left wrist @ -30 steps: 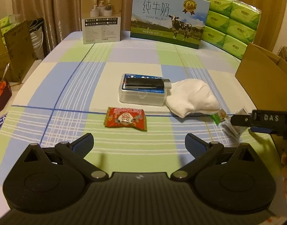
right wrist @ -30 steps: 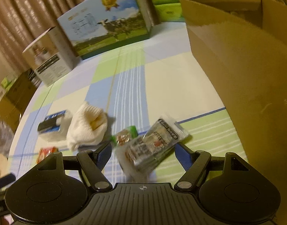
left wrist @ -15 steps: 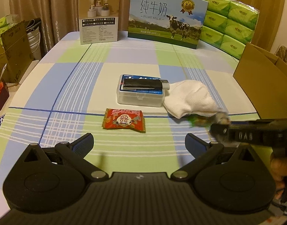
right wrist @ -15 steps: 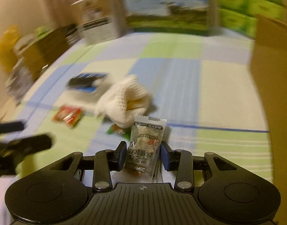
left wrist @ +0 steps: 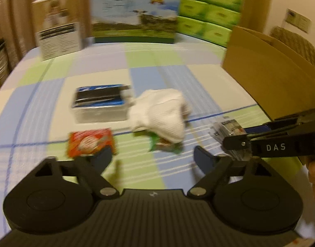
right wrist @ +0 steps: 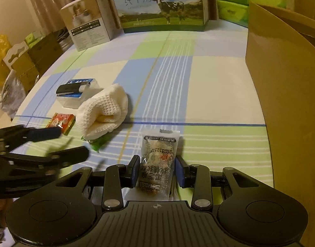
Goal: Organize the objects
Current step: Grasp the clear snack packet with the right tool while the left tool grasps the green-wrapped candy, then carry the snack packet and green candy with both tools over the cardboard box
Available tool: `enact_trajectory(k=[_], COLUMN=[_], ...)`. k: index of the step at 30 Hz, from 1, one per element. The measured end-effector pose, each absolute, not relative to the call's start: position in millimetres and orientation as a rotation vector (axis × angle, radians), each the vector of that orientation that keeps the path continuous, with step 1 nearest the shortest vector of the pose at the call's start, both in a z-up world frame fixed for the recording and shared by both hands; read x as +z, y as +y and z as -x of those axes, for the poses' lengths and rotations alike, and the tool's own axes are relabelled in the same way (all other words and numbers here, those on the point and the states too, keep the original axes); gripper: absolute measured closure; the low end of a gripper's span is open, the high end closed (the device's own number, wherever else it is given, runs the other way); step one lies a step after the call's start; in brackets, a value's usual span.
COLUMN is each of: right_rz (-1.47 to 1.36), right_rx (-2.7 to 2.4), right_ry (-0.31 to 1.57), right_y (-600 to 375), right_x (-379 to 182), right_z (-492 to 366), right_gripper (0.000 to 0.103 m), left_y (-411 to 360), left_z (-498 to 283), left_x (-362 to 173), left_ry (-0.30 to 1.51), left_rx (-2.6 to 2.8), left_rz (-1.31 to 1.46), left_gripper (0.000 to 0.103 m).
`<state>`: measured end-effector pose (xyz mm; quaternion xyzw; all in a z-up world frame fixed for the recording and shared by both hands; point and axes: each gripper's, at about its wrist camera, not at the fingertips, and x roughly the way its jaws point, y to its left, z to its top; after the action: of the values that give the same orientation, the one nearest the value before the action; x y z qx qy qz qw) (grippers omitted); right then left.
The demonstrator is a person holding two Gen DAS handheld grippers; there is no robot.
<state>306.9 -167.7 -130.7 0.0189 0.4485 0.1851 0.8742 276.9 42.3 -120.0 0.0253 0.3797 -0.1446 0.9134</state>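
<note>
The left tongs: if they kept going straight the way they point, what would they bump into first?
Probably the tablecloth just short of the green wrapper under the white cloth; the left tongs stand open, nothing between them. Blur makes depth uncertain.

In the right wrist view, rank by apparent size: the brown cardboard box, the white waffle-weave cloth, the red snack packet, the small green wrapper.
1. Brown cardboard box
2. White waffle-weave cloth
3. Red snack packet, partly hidden by the left gripper
4. Small green wrapper, mostly tucked under the cloth, so its rank is unsure.

Warm, dim indoor light tinted both fisheye views yellow, the left wrist view smeared throughout by motion blur, the right wrist view sharp, straight lines bowing at the edges and soft shadows lying on the checked tablecloth (right wrist: 217, 86).
</note>
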Motion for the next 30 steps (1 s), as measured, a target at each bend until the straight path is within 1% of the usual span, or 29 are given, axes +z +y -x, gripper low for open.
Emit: enact_trajectory(k=[1, 2, 4, 7, 8, 10, 11, 12, 13, 16, 19, 23, 25, 26, 27, 28, 30], right_rz=[-0.040, -0.042, -0.046, -0.048, -0.048, -0.045, -0.041, -0.036, -0.028, 0.008, 0.034, 0.051, 0.053, 0.052, 0.051, 0.053, 0.066], right_rx=[0.387, 0.386, 0.386, 0.385, 0.386, 0.388, 0.389, 0.390, 0.393, 0.412, 0.426, 0.428, 0.422, 0.420, 0.418, 0.415, 0.406], right_ry=[0.936, 0.935, 0.933, 0.930, 0.929, 0.931, 0.932, 0.934, 0.935, 0.936, 0.935, 0.928, 0.916, 0.911, 0.908, 0.904, 0.897], right_y=[-167.7, -167.6, -167.5, -167.6, -167.7, -168.1, -167.9, -167.6, -167.1, -165.3, -163.9, -164.4, -165.6, -166.2, -166.8, -167.3, -167.0], right_x=[-130.4, -130.4, -130.6, -131.0, -131.1, -131.1, -130.8, -130.3, -129.6, -127.6, -126.2, -127.1, -126.7, -126.4, -126.0, -125.8, -126.4], right_z=[-307.0, -307.5, -308.0, -307.3, -307.1, -305.8, -304.4, -301.8, -298.0, -281.5, -263.8, -248.7, -246.2, -245.7, -245.4, -245.2, -245.0], right_gripper=[0.070, 0.070, 0.070, 0.070, 0.070, 0.070, 0.070, 0.070, 0.070, 0.070, 0.070, 0.070, 0.069, 0.069, 0.068, 0.063, 0.057], left_y=[37.9, 34.7, 29.5, 25.8, 24.7, 23.5, 22.6, 21.6, 21.4, 23.9, 23.0, 20.0, 20.5, 20.5, 20.1, 19.5, 18.9], left_z=[-280.0, -283.1, -288.3, -293.2, -294.3, -296.2, -295.8, -294.9, -293.6, -287.9, -271.1, -246.3, -238.9, -236.8, -236.2, -237.1, -239.1], left_x=[-123.1, -126.2, -131.3, -137.5, -138.8, -140.8, -141.2, -141.5, -141.3, -138.2, -133.2, -128.2, -127.4, -127.5, -127.7, -128.0, -130.1], left_ry=[0.788, 0.792, 0.793, 0.795, 0.794, 0.790, 0.787, 0.785, 0.785, 0.808, 0.850, 0.863, 0.859, 0.854, 0.849, 0.845, 0.844], left_rx=[-0.309, -0.318, -0.333, -0.331, -0.329, -0.329, -0.330, -0.326, -0.323, -0.302, -0.292, -0.287, -0.281, -0.278, -0.273, -0.272, -0.267], left_rz=[-0.062, -0.069, -0.077, -0.095, -0.094, -0.085, -0.087, -0.094, -0.095, -0.082, -0.076, -0.089, -0.079, -0.079, -0.085, -0.090, -0.095], left_gripper=[0.036, 0.039, 0.048, 0.054, 0.055, 0.062, 0.063, 0.069, 0.073, 0.081, 0.081, 0.081, 0.077, 0.076, 0.076, 0.074, 0.074])
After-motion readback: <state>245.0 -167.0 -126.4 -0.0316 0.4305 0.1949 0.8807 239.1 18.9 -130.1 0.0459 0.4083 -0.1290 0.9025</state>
